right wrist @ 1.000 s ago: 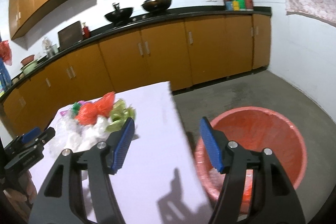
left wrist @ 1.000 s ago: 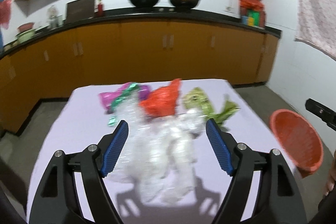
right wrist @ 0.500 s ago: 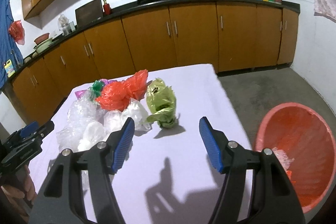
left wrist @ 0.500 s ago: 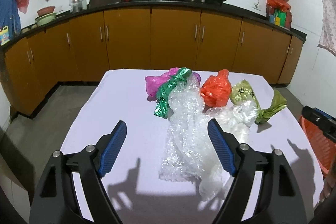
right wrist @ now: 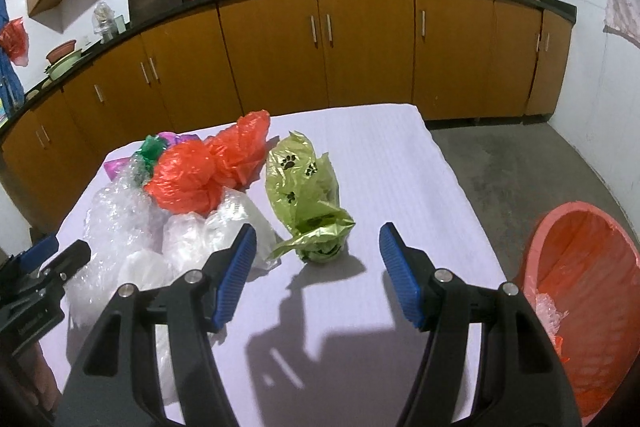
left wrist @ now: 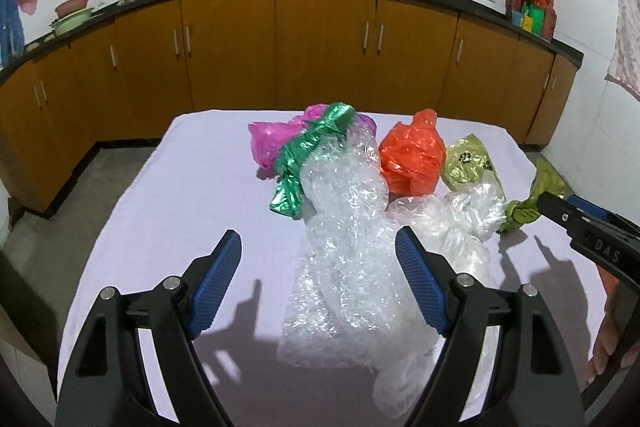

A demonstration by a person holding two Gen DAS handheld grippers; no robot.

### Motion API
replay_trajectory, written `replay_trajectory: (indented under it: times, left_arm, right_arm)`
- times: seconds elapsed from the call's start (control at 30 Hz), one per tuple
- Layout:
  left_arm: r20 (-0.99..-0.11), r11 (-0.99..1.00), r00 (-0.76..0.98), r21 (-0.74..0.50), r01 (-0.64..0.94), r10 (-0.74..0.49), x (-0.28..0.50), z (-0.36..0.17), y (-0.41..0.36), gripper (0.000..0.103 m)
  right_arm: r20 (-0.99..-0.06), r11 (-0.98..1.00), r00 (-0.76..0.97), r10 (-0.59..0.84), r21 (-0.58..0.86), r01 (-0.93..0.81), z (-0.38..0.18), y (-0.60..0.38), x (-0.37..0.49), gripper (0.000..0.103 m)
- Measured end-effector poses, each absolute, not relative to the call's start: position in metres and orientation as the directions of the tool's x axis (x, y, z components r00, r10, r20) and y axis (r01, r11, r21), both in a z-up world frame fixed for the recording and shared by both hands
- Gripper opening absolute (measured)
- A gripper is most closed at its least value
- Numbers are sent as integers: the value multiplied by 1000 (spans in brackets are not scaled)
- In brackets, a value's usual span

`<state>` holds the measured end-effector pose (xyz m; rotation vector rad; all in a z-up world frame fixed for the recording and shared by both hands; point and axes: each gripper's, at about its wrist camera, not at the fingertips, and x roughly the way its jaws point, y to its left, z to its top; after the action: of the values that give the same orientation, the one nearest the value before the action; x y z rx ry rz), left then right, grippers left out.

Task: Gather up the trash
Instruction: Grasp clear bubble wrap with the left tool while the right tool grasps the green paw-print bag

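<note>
The crumpled olive-green plastic bag with paw prints (right wrist: 310, 203) lies right of the clear bubble wrap (left wrist: 344, 227) on the lilac-covered table (right wrist: 400, 163). The right gripper (right wrist: 316, 263) hovers near it, jaws spread and empty, likely because the red plastic bin (right wrist: 584, 291) stands to its right. The left gripper (left wrist: 318, 279), also wide and empty, frames the bubble wrap.

Trash heaped toward the table's far half, bin on the floor off its right edge.

On the table (right wrist: 400, 163) the bubble wrap (left wrist: 344, 227) lies nearest the front, the knotted bag (left wrist: 412, 159) behind it, the paw-print bag (right wrist: 308, 195) toward the right edge; the bin (right wrist: 580, 307) holds scraps.
</note>
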<state>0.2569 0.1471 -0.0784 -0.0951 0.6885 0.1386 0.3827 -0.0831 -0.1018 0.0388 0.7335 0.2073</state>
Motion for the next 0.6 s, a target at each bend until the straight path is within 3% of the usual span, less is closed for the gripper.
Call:
replay_trajectory:
  times: [0.17,0.27,0.33,0.37,0.43,0.6]
  left_arm:
    - [-660,987,749,-79,-138,52,263,-85,147,71]
    - [-679,986,734,-110,-124,16,266,-90,148,57]
    - [-688,985,725,-130,-114,-7,266,-93,148,40]
    - [-690,984,724,-138,-109,-16,266,-93,148,36]
    - [-688,985,725,-140,-100,-24,263,-93,147,18]
    - [-676,986,737,-142,-92,-28,253,-89,146,10]
  right_arm:
    - [-671,978,713,203,111,-174,-107,-82,392,61]
    - [-685,977,698,208,108,-185,-112,-80,396,36]
    - [-701,974,680,217,114,-194,-116,-80,398,18]
    - [-703,974,676,220,116,-196,-117,-80,397,16]
    - [-706,973,672,223,120,-197,-120,-83,395,9]
    - [-699,971,676,234,133,-198,-119,-89,388,3]
